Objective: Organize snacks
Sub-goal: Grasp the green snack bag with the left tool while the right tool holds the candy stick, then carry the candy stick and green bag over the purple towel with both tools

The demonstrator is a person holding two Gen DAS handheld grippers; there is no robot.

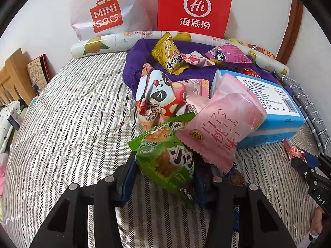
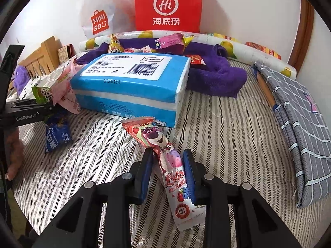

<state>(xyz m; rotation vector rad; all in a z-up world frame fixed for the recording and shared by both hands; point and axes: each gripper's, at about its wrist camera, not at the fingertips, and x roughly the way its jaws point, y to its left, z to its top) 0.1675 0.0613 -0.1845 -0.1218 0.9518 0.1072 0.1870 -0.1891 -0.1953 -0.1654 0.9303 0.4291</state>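
My left gripper (image 1: 165, 171) is shut on a green snack packet (image 1: 165, 157), its blue pads pressed against both sides of it just above the striped bedcover (image 1: 72, 124). The packet's top touches a pink peach-flavour packet (image 1: 223, 130) that leans on a blue tissue pack (image 1: 269, 107). My right gripper (image 2: 168, 165) is shut on a long pink bear-print candy packet (image 2: 163, 155), which points toward the tissue pack (image 2: 132, 82). In the right wrist view the left gripper (image 2: 41, 103) shows at the left edge with the green packet (image 2: 41, 94).
Several snacks lie on a purple towel (image 1: 134, 70) behind the tissue pack. A red paper bag (image 1: 194, 6) and a white plastic bag (image 1: 103, 14) stand against the wall behind a lemon-print roll (image 1: 97, 45). Folded grey checked cloth (image 2: 300, 113) lies right; a small blue packet (image 2: 58, 136) lies left.
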